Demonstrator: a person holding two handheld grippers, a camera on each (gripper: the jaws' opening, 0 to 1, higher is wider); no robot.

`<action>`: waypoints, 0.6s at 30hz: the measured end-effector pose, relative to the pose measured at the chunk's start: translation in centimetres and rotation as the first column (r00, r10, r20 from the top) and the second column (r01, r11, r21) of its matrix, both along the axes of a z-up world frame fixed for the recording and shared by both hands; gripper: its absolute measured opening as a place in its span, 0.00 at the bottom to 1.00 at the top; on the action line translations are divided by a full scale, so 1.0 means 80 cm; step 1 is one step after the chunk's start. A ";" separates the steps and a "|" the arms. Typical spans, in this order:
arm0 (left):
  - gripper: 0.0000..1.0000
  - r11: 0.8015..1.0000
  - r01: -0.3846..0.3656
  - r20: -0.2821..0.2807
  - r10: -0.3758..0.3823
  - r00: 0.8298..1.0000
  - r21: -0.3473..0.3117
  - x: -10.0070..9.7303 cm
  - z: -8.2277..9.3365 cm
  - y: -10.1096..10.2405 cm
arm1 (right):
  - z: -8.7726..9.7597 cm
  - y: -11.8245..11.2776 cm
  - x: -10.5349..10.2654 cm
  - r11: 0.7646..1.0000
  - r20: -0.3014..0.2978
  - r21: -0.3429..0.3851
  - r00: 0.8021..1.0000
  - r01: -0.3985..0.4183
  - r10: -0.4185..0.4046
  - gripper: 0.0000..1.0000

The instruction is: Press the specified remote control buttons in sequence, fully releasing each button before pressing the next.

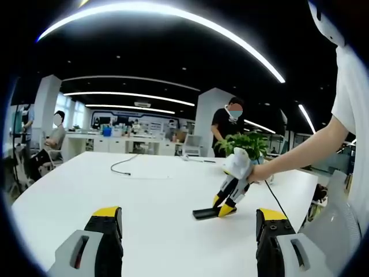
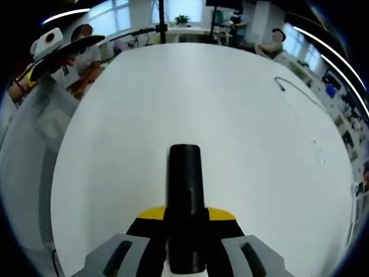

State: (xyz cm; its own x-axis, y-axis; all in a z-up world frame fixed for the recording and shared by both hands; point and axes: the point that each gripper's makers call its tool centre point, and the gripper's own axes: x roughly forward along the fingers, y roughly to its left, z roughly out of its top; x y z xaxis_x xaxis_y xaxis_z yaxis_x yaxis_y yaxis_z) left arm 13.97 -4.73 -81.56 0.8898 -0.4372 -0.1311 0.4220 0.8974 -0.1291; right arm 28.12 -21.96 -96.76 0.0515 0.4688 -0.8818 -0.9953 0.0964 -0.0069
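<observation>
Your left gripper (image 1: 189, 231), grey-bodied with yellow-and-black jaw tips, rises from the bottom of the left gripper view with its jaws spread wide and nothing between them; it hovers over the broad white oval table (image 1: 144, 190). Far back on the left of that view a seated person (image 1: 51, 141) sits by the table's edge, and a thin dark cable (image 1: 122, 164) curls on the tabletop beyond your jaws.

Further right, the slim black rectangular remote control (image 1: 209, 212) lies flat on the table, well ahead of your left jaws. Your right gripper (image 1: 229, 203), held in your hand (image 1: 258, 171), comes down at a slant onto the remote's near end, its yellow-and-black tips touching it. Behind it stands a leafy green potted plant (image 1: 247, 143), with a standing person in black (image 1: 228, 124) just beyond.

In the right gripper view, the left gripper (image 2: 55, 49) shows at the upper left edge, well apart from the remote. The remote (image 2: 185, 190) runs up the middle from between your right gripper's (image 2: 185, 222) jaws, which are closed in against its sides. The cable (image 2: 294, 89) lies far off at the upper right of the table (image 2: 230, 115).
</observation>
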 end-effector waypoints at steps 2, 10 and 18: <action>1.00 1.000 0.000 -0.003 0.000 1.000 0.002 0.000 -0.001 0.000 | 0.000 0.000 0.001 1.000 -0.001 0.006 1.000 0.001 -0.001 0.21; 1.00 1.000 0.000 -0.004 0.000 1.000 0.005 -0.001 -0.001 0.000 | 0.000 0.001 0.007 1.000 -0.004 0.000 1.000 -0.008 0.008 0.21; 1.00 1.000 -0.005 -0.001 0.005 1.000 0.006 -0.001 -0.001 0.001 | 0.000 0.001 0.007 1.000 -0.006 0.011 1.000 -0.001 0.001 0.22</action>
